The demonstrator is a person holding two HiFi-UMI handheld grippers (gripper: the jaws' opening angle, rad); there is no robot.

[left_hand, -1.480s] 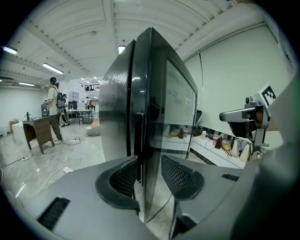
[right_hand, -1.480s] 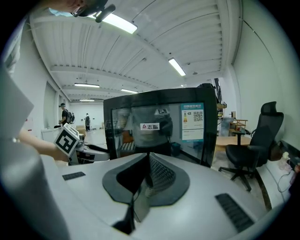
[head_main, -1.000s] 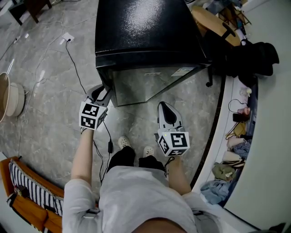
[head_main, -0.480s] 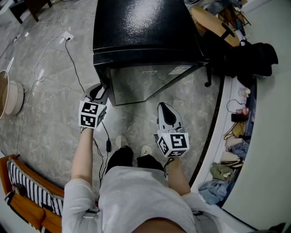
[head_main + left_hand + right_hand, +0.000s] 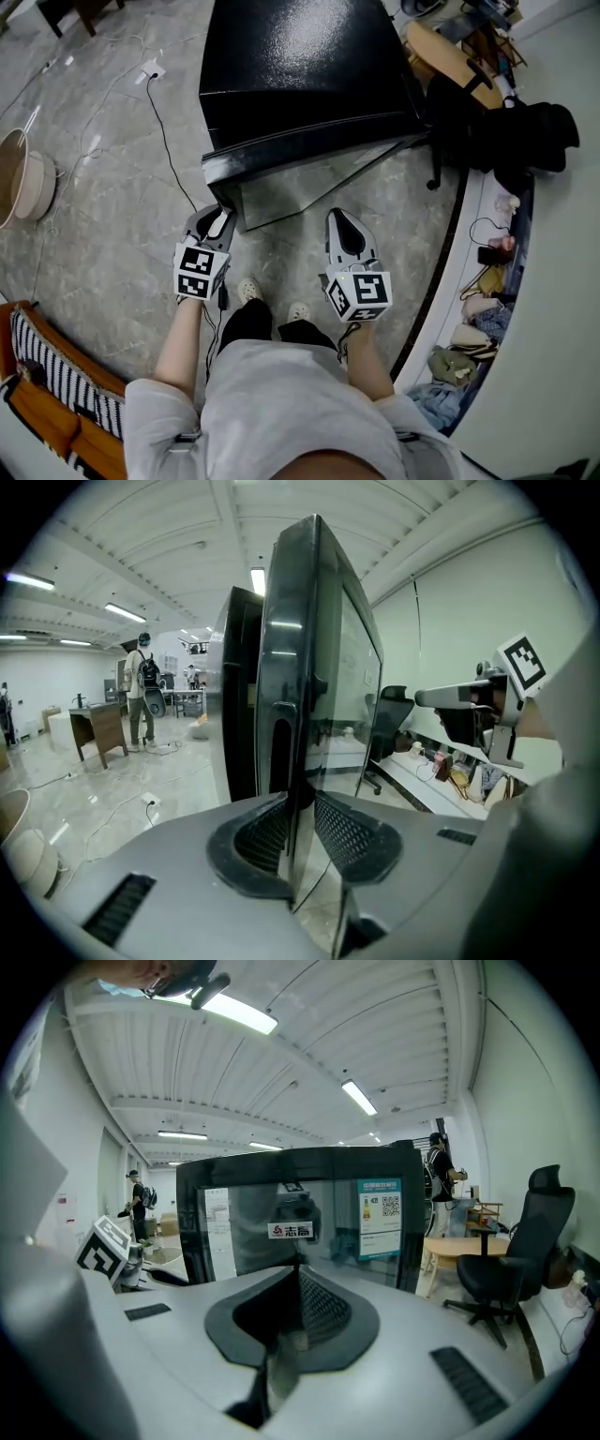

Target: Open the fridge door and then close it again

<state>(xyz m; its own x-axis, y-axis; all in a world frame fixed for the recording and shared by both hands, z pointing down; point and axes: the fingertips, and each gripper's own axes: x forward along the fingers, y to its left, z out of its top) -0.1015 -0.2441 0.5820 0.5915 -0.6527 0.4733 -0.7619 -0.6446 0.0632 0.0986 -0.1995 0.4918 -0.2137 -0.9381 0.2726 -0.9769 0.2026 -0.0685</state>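
The fridge door (image 5: 309,183) now stands ajar, its left edge swung out from the fridge (image 5: 300,66). The left gripper (image 5: 219,218), jaws just closed further on that edge, sits nearer the person.

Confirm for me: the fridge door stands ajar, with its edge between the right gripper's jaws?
No. The fridge door does stand ajar, but it is the left gripper that has the edge between its jaws, which have just been closing on it. The left gripper view shows this.

Squat black fridge (image 5: 300,66) upright on the grey floor, its dark glass door (image 5: 309,178) swung partly open, hinged on the right, free edge out to the left
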